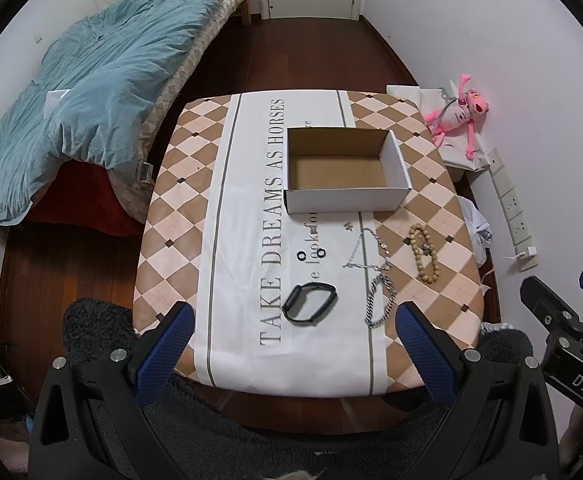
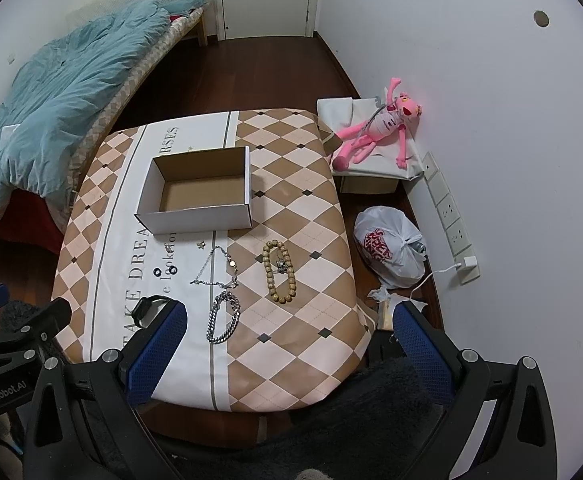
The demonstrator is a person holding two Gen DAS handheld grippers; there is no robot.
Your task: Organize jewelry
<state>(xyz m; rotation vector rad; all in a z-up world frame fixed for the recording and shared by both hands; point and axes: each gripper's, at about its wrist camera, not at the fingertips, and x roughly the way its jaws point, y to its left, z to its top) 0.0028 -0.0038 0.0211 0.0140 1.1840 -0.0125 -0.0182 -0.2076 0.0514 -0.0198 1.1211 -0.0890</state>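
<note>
An open, empty white cardboard box (image 1: 345,200) (image 2: 195,216) stands on the table. In front of it lie a black wristband (image 1: 309,303) (image 2: 147,310), two small black rings (image 1: 310,255) (image 2: 164,271), a thin silver necklace (image 1: 365,250) (image 2: 215,268), a thick silver chain bracelet (image 1: 380,300) (image 2: 223,317), a wooden bead bracelet (image 1: 423,253) (image 2: 279,272) and a tiny charm (image 1: 346,225) (image 2: 200,245). My left gripper (image 1: 293,318) is open and empty above the near table edge. My right gripper (image 2: 289,318) is open and empty, to the right.
The table (image 1: 171,216) (image 2: 303,208) has a checkered cloth with a white printed strip. A bed with a blue duvet (image 1: 91,92) is at the left. A pink plush toy (image 2: 375,128), a white plastic bag (image 2: 389,248) and wall sockets (image 2: 451,220) are at the right.
</note>
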